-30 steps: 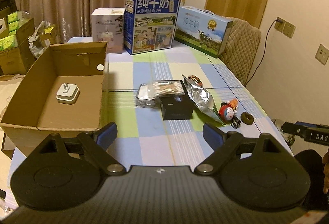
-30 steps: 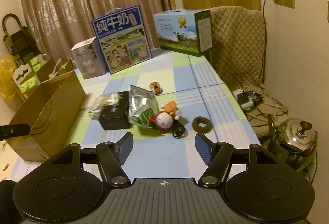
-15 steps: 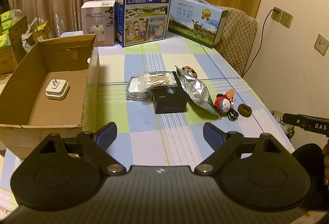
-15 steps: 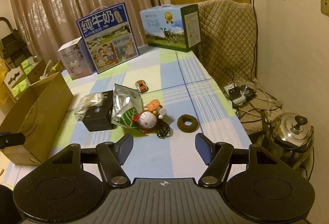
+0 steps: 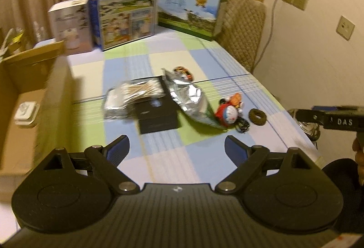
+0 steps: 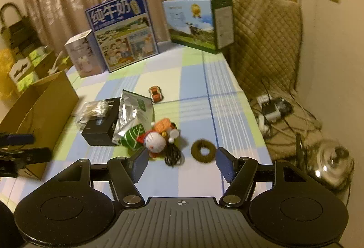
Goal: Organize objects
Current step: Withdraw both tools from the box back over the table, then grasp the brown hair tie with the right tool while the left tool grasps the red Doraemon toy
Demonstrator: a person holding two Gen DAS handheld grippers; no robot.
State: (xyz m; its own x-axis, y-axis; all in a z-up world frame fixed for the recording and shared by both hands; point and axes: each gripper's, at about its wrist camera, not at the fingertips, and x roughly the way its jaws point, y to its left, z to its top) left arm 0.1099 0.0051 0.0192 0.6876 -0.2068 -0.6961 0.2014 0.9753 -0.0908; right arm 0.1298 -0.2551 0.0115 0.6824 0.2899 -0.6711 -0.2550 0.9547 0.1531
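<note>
Clutter sits mid-desk [image 6: 195, 79]: black box [image 6: 100, 129], foil pouch [image 6: 130, 116], round toy [image 6: 155, 142], brown ring [image 6: 203, 150]. Cardboard box [image 6: 43, 109] is off left. Left gripper [image 5: 177, 149] and right gripper [image 6: 180, 163] fingers are both apart, gripping nothing.

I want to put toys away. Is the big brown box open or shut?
Open. The cardboard box has its top flap folded up, and the left wrist view looks straight inside, where a small white thing lies on its floor.
</note>
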